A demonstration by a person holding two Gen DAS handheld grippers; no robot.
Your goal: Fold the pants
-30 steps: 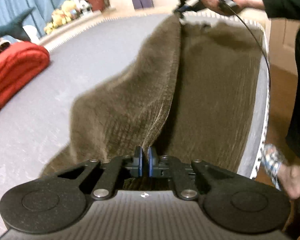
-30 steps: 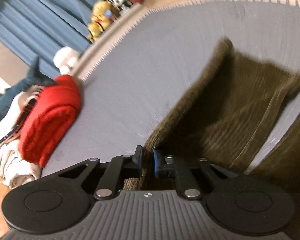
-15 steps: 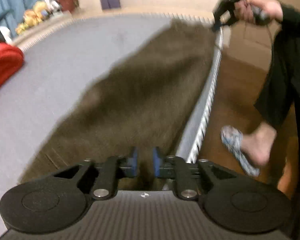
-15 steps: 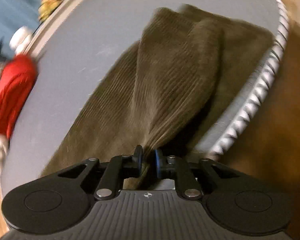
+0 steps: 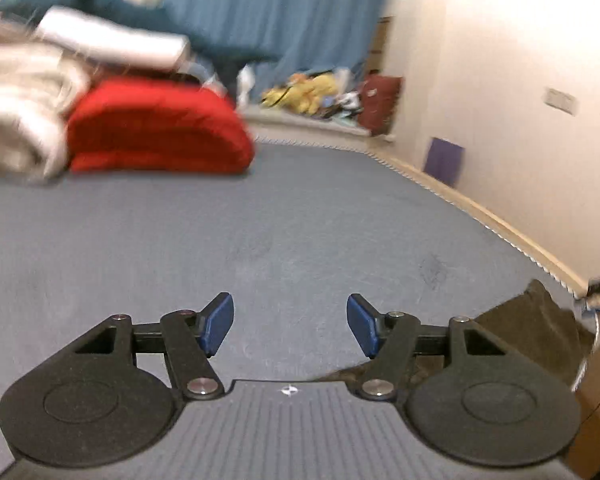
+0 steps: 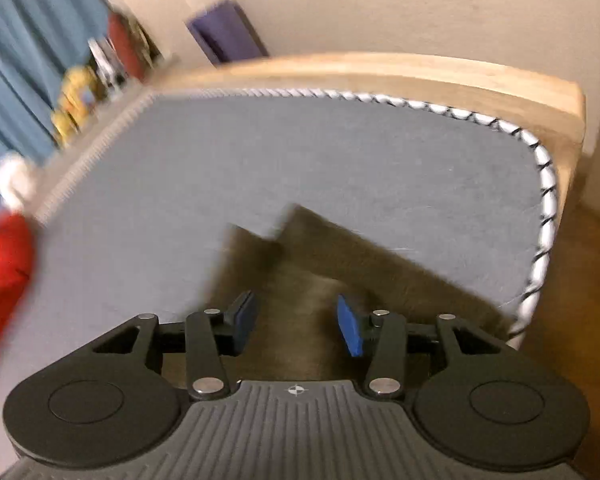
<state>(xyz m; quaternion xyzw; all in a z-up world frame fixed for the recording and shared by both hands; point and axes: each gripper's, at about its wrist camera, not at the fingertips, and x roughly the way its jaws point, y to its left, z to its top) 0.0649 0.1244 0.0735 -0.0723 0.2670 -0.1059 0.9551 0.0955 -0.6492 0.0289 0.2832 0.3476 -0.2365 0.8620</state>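
The brown corduroy pants (image 6: 340, 264) lie flat on the grey mattress (image 6: 300, 160) near its right edge. In the right wrist view my right gripper (image 6: 296, 322) hovers over them with its jaws opening, and the pads press on nothing. In the left wrist view only a corner of the pants (image 5: 528, 320) shows at the lower right, behind the right finger. My left gripper (image 5: 290, 324) is above bare mattress (image 5: 260, 232), its jaws opening with nothing between them.
A folded red blanket (image 5: 156, 128) and pale bedding (image 5: 20, 112) lie at the far left of the bed. Stuffed toys (image 5: 304, 90) and blue curtains (image 5: 280, 12) stand beyond it. A wooden bed frame (image 6: 420, 74) borders the far side, with the floor (image 6: 588, 280) to the right.
Both grippers let go of the pants and opened. The pants dropped flat on the mattress. The left gripper rose and swung left, so it faces the bedding; the right one moved sideways over the pants.
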